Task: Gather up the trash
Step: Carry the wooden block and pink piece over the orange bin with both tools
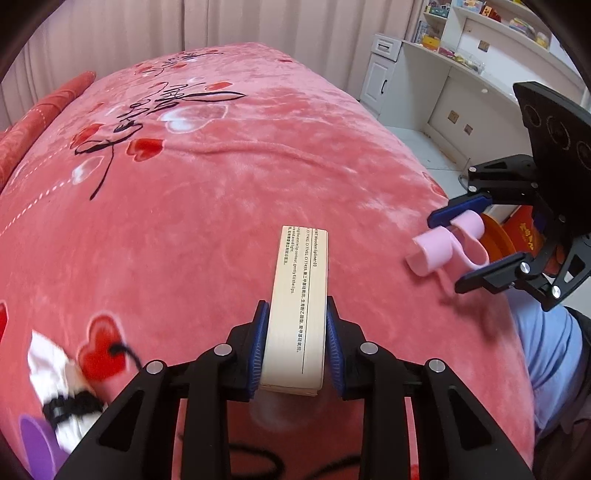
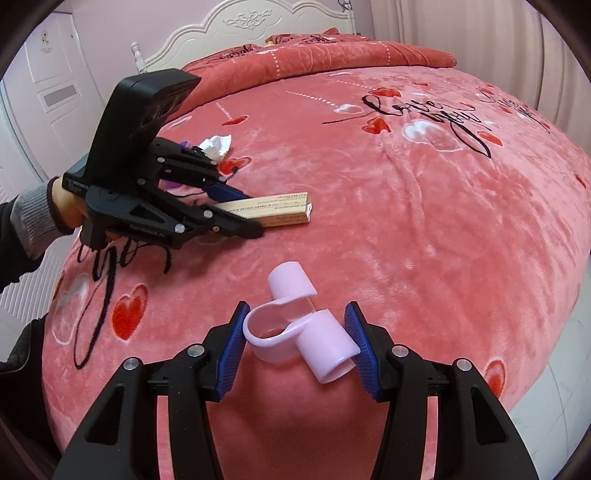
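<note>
Left wrist view: left gripper (image 1: 294, 341) clamped on a slim beige carton (image 1: 298, 314), blue pads (image 1: 259, 347) pressed flat against both long sides, printed face up, far end pointing away over the pink heart-print blanket (image 1: 207, 192). Lower left, on the blanket, a crumpled white tissue (image 1: 55, 380) with a black band around it. At the right edge, right gripper (image 1: 456, 251) seen side-on with a pink plastic piece (image 1: 448, 245) between its fingers.

Right wrist view: right gripper (image 2: 295, 345) closed about the pink plastic piece (image 2: 303, 325), a curled loop joining two short tubes; right pad (image 2: 364, 352) touching one tube, left pad touching the loop. Beyond, left gripper (image 2: 255, 212) gripping the carton (image 2: 284, 212) low over the blanket (image 2: 424, 221), a grey-cuffed hand (image 2: 64, 206) behind it. Crumpled tissue (image 2: 216, 146) farther back; white headboard (image 2: 255, 29) at the far end.
</note>
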Demonstrator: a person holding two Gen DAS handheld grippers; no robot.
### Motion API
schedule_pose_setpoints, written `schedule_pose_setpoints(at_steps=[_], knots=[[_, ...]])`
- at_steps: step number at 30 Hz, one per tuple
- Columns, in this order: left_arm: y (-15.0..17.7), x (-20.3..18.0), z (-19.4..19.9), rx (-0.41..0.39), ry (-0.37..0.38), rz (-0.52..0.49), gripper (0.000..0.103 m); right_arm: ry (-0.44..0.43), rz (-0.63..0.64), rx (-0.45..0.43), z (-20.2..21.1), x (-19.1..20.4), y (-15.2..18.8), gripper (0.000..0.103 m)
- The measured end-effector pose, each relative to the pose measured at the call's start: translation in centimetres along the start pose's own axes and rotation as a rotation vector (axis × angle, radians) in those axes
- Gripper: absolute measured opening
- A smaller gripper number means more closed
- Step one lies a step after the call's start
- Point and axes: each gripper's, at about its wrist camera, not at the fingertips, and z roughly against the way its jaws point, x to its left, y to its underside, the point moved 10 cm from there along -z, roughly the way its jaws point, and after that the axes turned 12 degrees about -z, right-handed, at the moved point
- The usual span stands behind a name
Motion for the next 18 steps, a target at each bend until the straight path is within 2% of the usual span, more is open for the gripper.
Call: schedule_pose_setpoints(at_steps=[7, 18], knots=[[2.2, -3.7, 2.5, 0.022, -0.007, 0.037, 0.031, -0.020, -0.002, -0.013, 2.6, 2.1, 1.5, 0.053], [4.9, -10.2, 8.2, -0.015, -0.042, 0.112, 0.031, -0.056, 0.033, -0.030, 7.8, 7.2, 5.5, 0.053]])
